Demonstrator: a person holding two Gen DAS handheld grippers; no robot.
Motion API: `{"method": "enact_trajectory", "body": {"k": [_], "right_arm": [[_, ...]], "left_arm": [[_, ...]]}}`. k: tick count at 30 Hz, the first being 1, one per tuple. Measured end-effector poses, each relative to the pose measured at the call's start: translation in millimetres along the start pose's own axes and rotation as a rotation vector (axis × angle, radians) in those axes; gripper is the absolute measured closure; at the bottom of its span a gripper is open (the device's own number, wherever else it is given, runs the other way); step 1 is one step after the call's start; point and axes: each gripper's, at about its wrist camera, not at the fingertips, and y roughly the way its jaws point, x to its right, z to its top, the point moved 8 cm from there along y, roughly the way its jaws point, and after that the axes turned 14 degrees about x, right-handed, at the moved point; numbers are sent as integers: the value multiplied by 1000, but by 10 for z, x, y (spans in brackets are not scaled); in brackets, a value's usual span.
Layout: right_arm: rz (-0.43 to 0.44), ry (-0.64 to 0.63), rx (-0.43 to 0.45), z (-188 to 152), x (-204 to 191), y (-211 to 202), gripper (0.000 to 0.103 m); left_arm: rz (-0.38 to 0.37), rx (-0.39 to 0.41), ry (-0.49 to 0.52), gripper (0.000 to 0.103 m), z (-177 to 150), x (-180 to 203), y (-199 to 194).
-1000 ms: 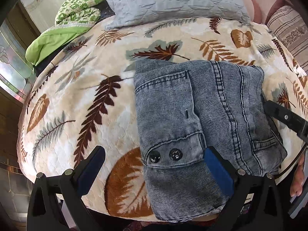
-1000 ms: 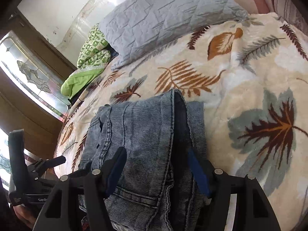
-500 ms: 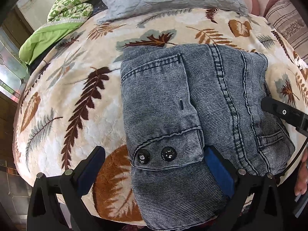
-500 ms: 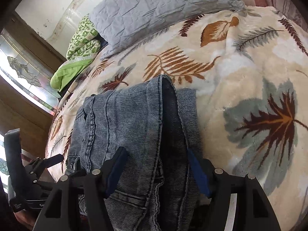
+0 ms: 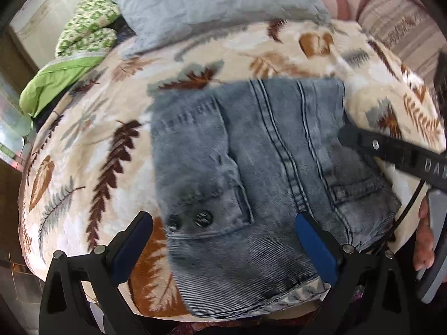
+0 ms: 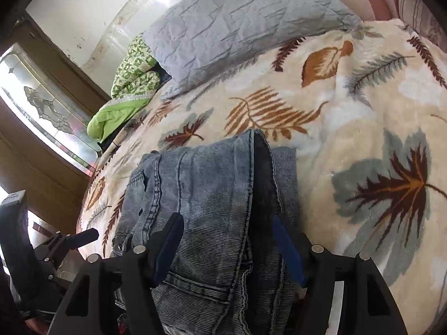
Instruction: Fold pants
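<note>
**Q:** Progress on the fold, how far along do you reckon?

**Me:** Nearly done, I'd judge. The pants point(image 5: 251, 173) lie as a compact, layered denim bundle on the blanket point(image 5: 92, 150), near its front edge, with the buttoned waistband flap on top at the left and a back pocket at the right. What may be left is a last squaring or pressing flat; I can't tell whether another fold is intended.

**Q:** And your grippers?

**Me:** Going left to right: my left gripper point(image 5: 223, 240) hovers over the near edge of the bundle with its blue pads spread wide, holding nothing. My right gripper point(image 6: 226, 247) sits at the right side of the bundle, jaws apart, straddling a raised ridge of denim. The cloth bulges up between the pads, but I see no pinch on it, so I'd call it unclamped.

**Q:** Anything untidy?

**Me:** From the right wrist view, a dark fold edge stands up along the right side, and a lower layer pokes out beside it. The stack isn't quite flush there.

**Q:** The surface and room?

**Me:** A soft, plush bed cover, cream with brown and grey leaves. At the far left there's a patterned glass panel point(image 6: 47, 109) in a wooden frame, then a green quilt point(image 5: 72, 64) bunched up, then a grey quilted pillow point(image 5: 218, 2) at the head, and striped fabric point(image 5: 396, 25) at the far right. The left view is motion-blurred.
</note>
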Motion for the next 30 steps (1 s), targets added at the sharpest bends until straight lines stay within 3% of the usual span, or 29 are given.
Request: {"method": "enact_trajectory", "body": {"k": [3,7,22,30], "right_arm": [[-12,28,-58,-75,64,100,33],[-12,17,-59,-87,71,117,33],[6,38,-60,-98,108,129,33],[18,64,-55,-100,126,129,33]], "left_arm": [[-10,-35,0,1,-114,14,127],[-46,-58,-45,0,-129,-34,169],[-27,-5,-79,0,-170,-44,26],[-91,-27,-166,0,-243,-122,90]]}}
